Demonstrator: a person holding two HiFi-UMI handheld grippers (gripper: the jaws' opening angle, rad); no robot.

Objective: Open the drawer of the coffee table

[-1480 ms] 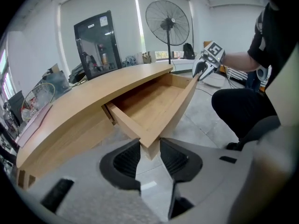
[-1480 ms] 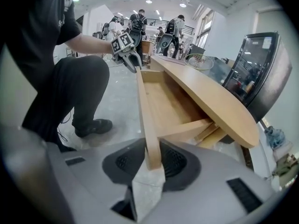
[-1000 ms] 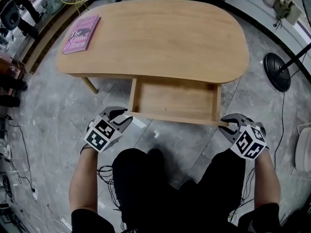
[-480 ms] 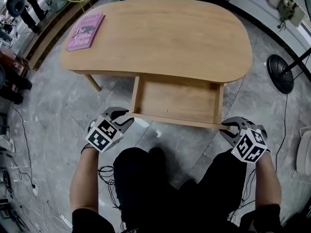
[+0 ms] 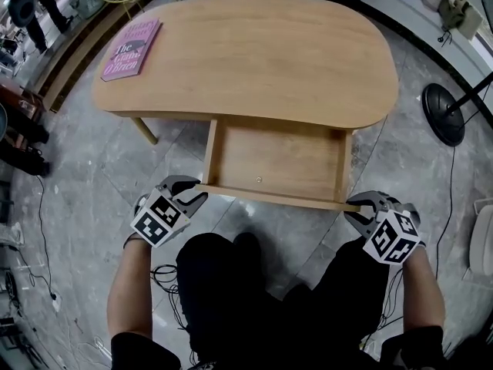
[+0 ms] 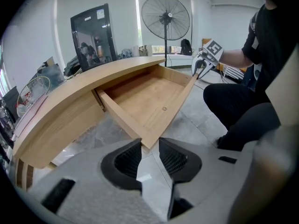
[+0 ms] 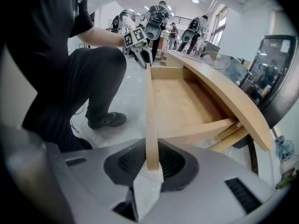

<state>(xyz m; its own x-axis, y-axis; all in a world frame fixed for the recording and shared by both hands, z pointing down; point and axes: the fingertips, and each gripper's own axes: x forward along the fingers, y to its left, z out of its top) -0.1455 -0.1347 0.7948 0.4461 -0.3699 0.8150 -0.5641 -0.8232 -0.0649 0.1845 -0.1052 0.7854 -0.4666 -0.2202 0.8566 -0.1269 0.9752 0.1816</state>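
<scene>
Left fingers (image 6: 127,161) are pinched on the left front corner of the drawer (image 5: 277,160), and the wood corner sits wedged right between the dark ribbed pads. Right fingers (image 7: 170,162) are clamped on the drawer's front board at the other end, with the board running edge-on straight between them. So the left gripper (image 5: 196,192) and the right gripper (image 5: 353,205) each hold one front corner, and their black-and-white marker cubes face up toward the head view.

The only readable writing is on a pink book (image 5: 129,48) lying well behind the drawer and off to its left, on the far left part of the surface (image 5: 254,52). The title looks like "The Giant O'Brien". The smaller print above it is too tiny for me to read.

The drawer itself is light wood, same tone as the surface, shallow, with thin side walls and a plain flat front board. There's a small round fastener (image 5: 258,179) in its floor, close to the front. It's pulled out toward the person from under the near edge of the rounded surface. Below the drawer is grey marbled floor (image 5: 85,176), and a black round stand base (image 5: 443,114) sits off to the drawer's right.
</scene>
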